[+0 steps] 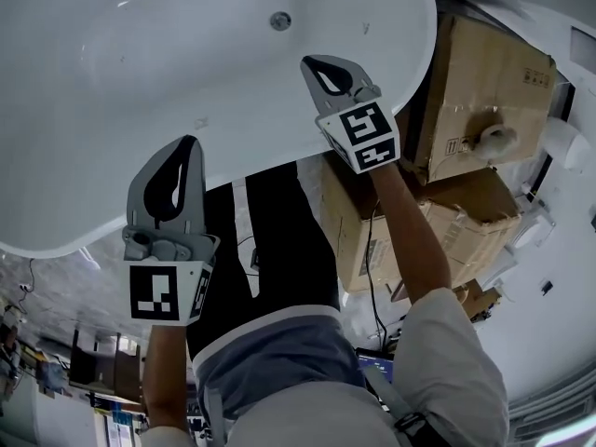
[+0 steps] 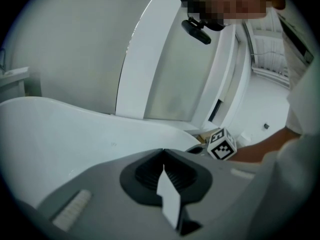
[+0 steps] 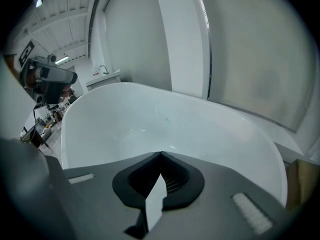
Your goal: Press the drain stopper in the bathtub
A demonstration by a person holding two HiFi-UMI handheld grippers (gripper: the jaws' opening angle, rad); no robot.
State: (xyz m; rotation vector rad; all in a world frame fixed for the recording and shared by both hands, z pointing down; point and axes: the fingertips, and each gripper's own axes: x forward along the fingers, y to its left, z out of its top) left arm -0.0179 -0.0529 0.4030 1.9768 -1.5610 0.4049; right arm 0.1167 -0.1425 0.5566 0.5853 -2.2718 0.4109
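The white bathtub [image 1: 112, 82] fills the upper left of the head view. Its round metal drain stopper [image 1: 280, 20] sits on the tub floor near the far end. My right gripper [image 1: 308, 61] is shut and empty, its tip above the tub's inside near the rim, short of the stopper. My left gripper [image 1: 192, 141] is shut too, over the tub's near rim. In the right gripper view the shut jaws [image 3: 161, 154] point into the tub basin [image 3: 150, 124]; the stopper is hidden there. In the left gripper view the gripper [image 2: 163, 150] faces the tub rim [image 2: 75, 129] and the right gripper's marker cube [image 2: 221, 144].
Stacked cardboard boxes [image 1: 484, 91] stand right of the tub, with a small white object [image 1: 494, 140] on one. A lower box [image 1: 368, 236] sits beside the person's legs [image 1: 279, 250]. White wall panels [image 3: 180, 39] rise behind the tub.
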